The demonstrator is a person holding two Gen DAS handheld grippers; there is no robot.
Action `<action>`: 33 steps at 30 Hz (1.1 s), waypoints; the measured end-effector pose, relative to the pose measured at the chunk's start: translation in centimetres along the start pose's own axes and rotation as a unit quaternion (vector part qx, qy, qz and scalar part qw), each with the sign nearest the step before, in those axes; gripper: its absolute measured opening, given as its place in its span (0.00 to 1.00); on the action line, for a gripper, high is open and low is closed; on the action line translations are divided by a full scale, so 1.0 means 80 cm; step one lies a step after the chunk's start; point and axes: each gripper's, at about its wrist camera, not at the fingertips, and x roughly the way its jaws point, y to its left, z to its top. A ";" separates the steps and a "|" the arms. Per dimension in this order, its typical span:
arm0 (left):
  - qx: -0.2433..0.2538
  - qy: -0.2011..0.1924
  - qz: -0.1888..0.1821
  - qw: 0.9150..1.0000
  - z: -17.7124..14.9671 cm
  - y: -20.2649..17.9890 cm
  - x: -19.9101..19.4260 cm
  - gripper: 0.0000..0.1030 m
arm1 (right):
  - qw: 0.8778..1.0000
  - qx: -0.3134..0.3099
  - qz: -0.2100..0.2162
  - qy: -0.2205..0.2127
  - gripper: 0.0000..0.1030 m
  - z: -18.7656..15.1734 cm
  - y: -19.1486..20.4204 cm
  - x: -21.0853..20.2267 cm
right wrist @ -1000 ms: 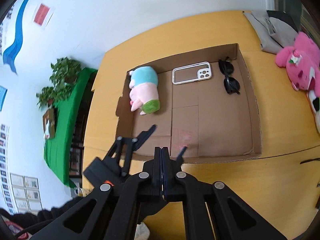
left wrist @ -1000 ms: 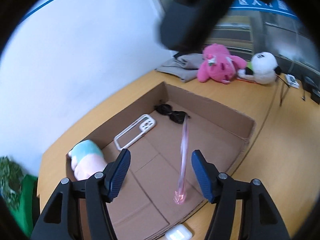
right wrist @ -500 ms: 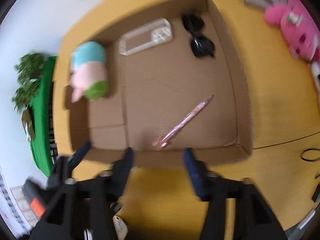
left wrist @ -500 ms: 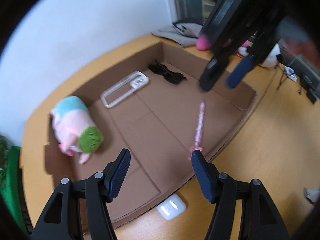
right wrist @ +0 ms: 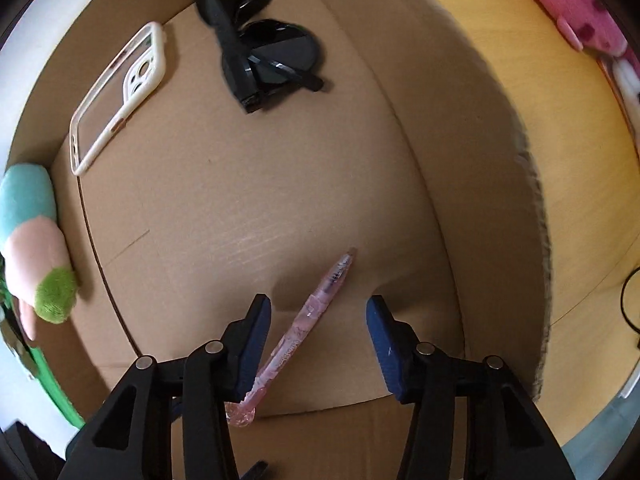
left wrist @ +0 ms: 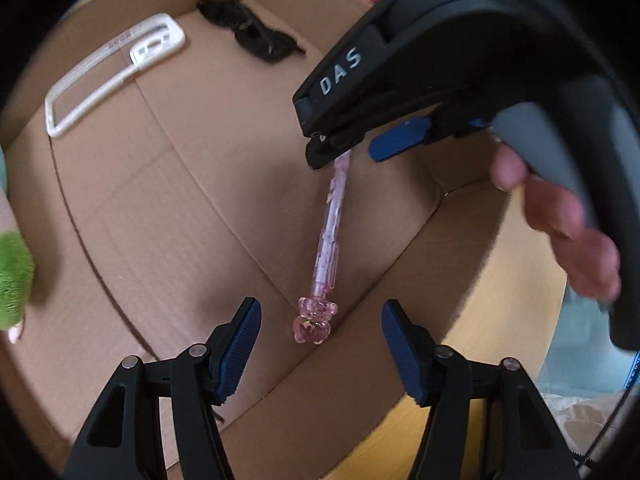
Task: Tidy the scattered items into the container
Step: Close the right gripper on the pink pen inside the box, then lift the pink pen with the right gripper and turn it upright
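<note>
A pink translucent pen [left wrist: 330, 232] with a bear-shaped cap lies flat on the floor of the cardboard box [left wrist: 168, 184]; it also shows in the right wrist view [right wrist: 308, 316]. My left gripper [left wrist: 320, 344] is open and empty, low over the pen's cap end. My right gripper [right wrist: 318, 340] is open and empty, straddling the pen from above; in the left wrist view [left wrist: 348, 148] it hovers over the pen's tip. The box [right wrist: 280, 180] also holds black sunglasses [right wrist: 260, 52], a white phone case [right wrist: 120, 96] and a plush toy [right wrist: 32, 236].
The box stands on a wooden table [right wrist: 560, 92]. A pink plush [right wrist: 568, 4] lies on the table beyond the box's right wall [right wrist: 532, 220]. A black cable [right wrist: 630, 300] lies at the right edge.
The right gripper opened and let the pen go; the pen now lies on the box floor. Both grippers have dropped much closer to the box floor.
</note>
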 end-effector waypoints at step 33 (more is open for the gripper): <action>-0.074 0.045 0.010 0.996 -0.013 0.008 0.020 0.43 | 0.997 0.010 0.056 0.044 0.41 -0.025 -0.019 -0.010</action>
